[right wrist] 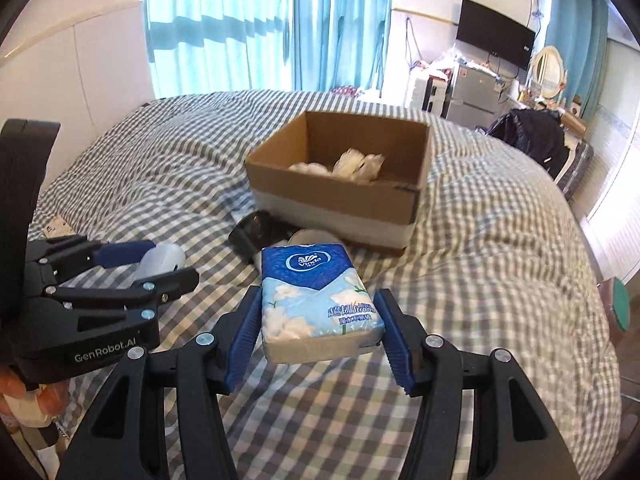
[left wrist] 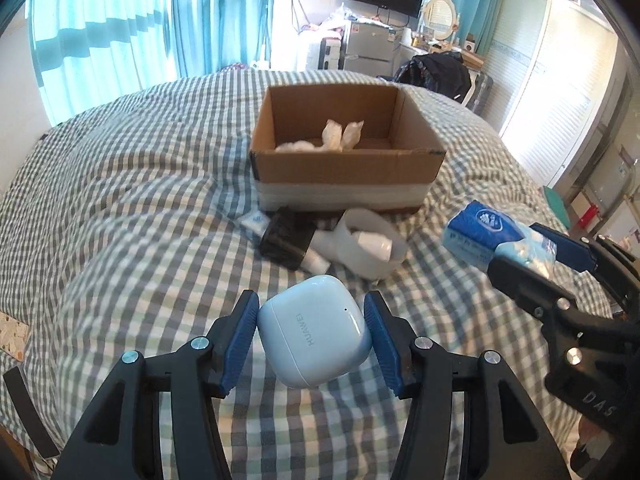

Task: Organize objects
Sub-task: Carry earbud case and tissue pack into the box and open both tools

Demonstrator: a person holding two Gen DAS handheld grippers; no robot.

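Left wrist view: the left tongs (left wrist: 312, 340) clamp a pale blue earbud case (left wrist: 314, 332) marked HUAWEI, one blue pad pressed to each side, the case held tilted above the checked bedspread (left wrist: 132, 216). To the right in the same view, the right tongs (left wrist: 528, 256) hold a tissue pack (left wrist: 480, 236) by one end, up off the bed.

In the right wrist view the right tongs (right wrist: 318, 328) grip that blue-and-white tissue pack (right wrist: 316, 300) by its two long edges, printed face up. The left tongs (right wrist: 160, 268) show at the left edge with the pale case (right wrist: 162, 260) between their fingers.

Just beyond both tongs, a small heap lies on the bedspread: a black object (left wrist: 286, 236), a white curved container (left wrist: 368, 244) on its side, and a small white packet (left wrist: 254, 222). Directly behind the heap, touching it or nearly so, stands an open cardboard box (left wrist: 344, 168) with white tape around its base; crumpled white wrappers (left wrist: 342, 136) lie inside.
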